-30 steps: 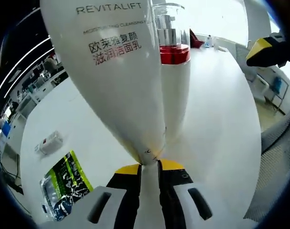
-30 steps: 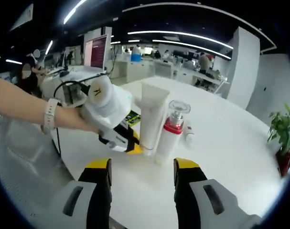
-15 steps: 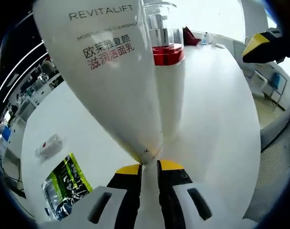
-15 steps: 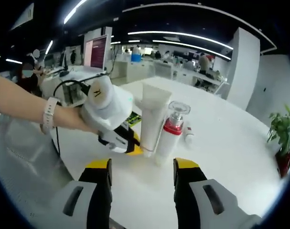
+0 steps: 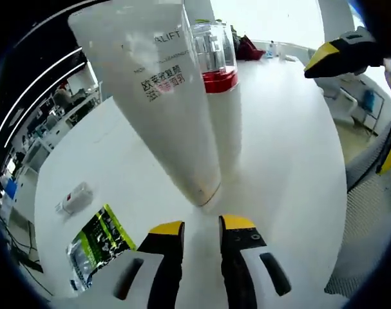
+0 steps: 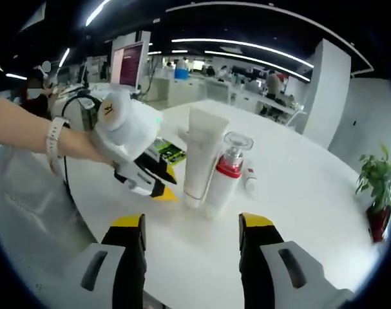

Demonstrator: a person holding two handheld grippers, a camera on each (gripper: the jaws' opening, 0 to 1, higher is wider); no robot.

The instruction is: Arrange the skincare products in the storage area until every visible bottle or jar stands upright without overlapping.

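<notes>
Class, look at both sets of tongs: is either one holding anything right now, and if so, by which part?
Nothing is held. The left tongs stand open, just clear of the cleanser tube, which stands cap end up. The right tongs are open too, apart from the pump bottle.

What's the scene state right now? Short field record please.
tube: white cleanser tube stands on its crimped end, leaning against the pump bottle
pump bottle: white, red collar, clear cap, upright, touching tube
left hand-held gripper: open, just short of the tube base, holding nothing
right hand-held gripper: open, empty, short of both bottles
table: white
other items: green packet lying flat; small white item lying flat
overlap: tube and bottle in contact
</notes>
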